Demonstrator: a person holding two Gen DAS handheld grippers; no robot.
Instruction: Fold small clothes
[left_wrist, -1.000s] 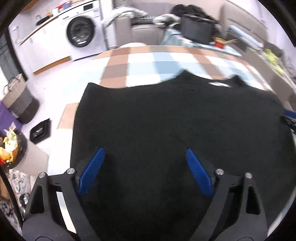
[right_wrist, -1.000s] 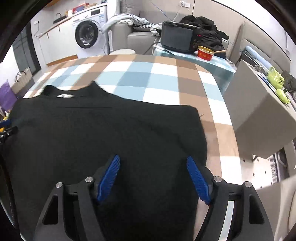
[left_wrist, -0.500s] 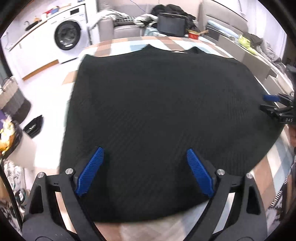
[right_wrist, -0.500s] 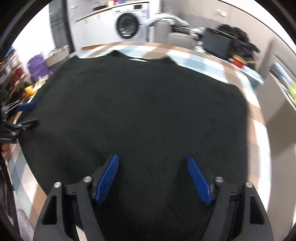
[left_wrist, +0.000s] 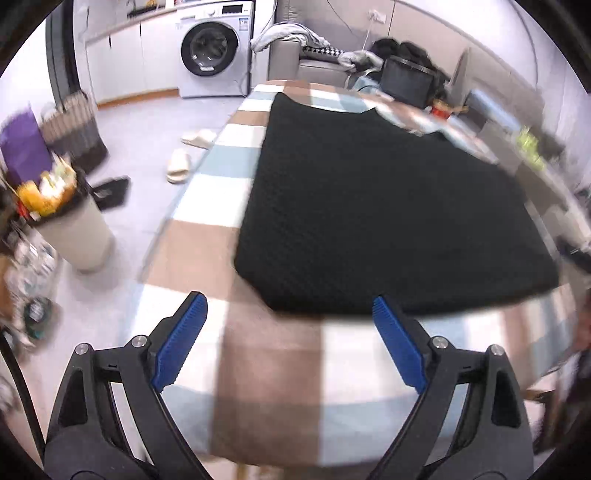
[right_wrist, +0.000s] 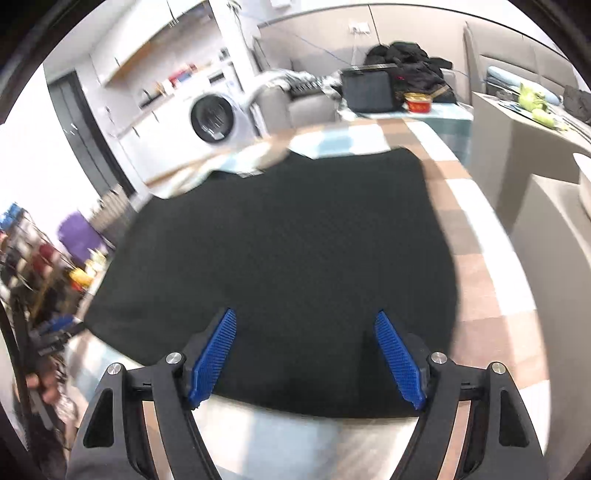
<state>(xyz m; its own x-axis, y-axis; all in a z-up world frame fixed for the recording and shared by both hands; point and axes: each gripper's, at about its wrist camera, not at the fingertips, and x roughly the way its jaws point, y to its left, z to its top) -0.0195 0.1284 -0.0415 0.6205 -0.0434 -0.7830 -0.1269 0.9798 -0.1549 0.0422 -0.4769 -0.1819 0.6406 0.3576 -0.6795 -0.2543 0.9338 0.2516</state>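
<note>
Left tongs (left_wrist: 288, 332) spread wide, empty, hovering over bare checked bench (left_wrist: 269, 369); black garment (left_wrist: 388, 206) flat just ahead and rightward, near hem past the tips, untouched. Right tongs (right_wrist: 304, 354) equally wide, empty, tips over the garment's near edge, cloth running ahead and left. Right side nearer; contact with cloth unclear.

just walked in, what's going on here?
A person is holding a claw in each hand to fold a black garment that lies flat on a table with a checked cloth. Both claws are open and hold nothing. The left claw hangs over bare cloth just short of the garment's near edge. The right claw hangs over the garment's near edge. No fold is visible yet.
</note>
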